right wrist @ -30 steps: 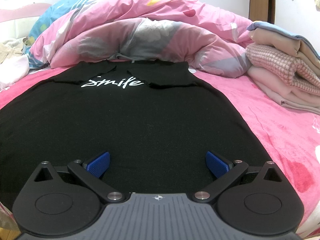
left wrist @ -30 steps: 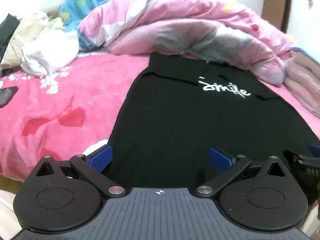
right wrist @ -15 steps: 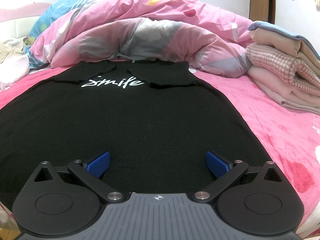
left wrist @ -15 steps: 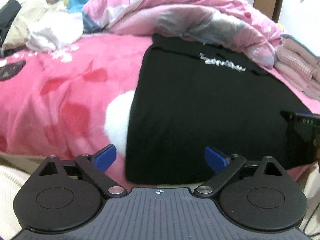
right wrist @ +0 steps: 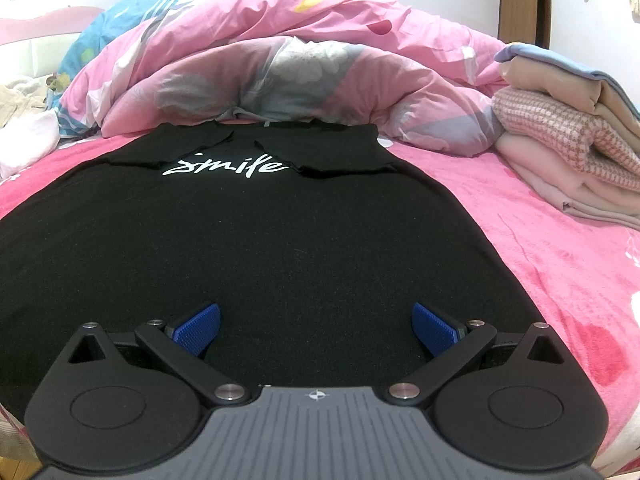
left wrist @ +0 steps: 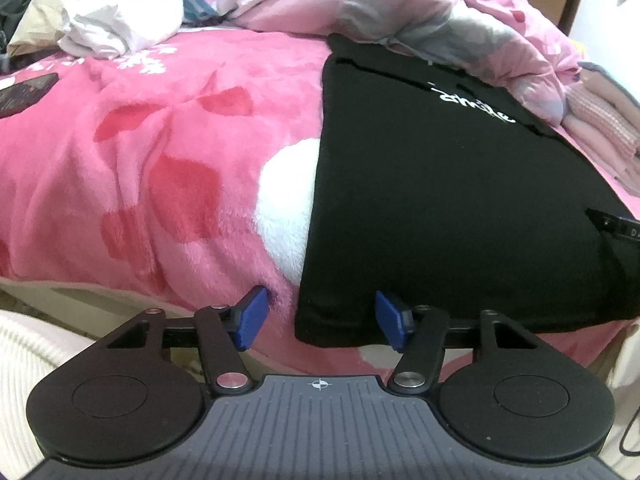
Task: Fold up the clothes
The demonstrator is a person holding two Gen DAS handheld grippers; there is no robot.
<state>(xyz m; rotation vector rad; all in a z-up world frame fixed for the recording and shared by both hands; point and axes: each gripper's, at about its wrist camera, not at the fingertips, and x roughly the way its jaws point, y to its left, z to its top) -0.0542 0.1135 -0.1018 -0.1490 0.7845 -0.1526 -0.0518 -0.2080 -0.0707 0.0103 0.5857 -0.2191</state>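
Observation:
A black T-shirt (left wrist: pixel 440 184) with white "smile" lettering lies flat on the pink bed, its sleeves folded in over the chest; it also shows in the right wrist view (right wrist: pixel 248 248). My left gripper (left wrist: pixel 320 322) is open, its blue pads on either side of the shirt's near left hem corner at the bed's edge. My right gripper (right wrist: pixel 316 328) is open and empty, low over the shirt's near hem. The other gripper's black body (left wrist: pixel 616 232) shows at the right edge of the left wrist view.
A bunched pink quilt (right wrist: pixel 304 64) lies beyond the shirt's collar. Folded clothes (right wrist: pixel 568 136) are stacked at the right. A pile of loose light clothes (left wrist: pixel 104 12) and a dark phone (left wrist: pixel 24 92) lie on the pink blanket (left wrist: pixel 140 160) at the left.
My left gripper has moved left and back to the shirt's near left corner, and its fingers have come closer together. My right gripper has not moved.

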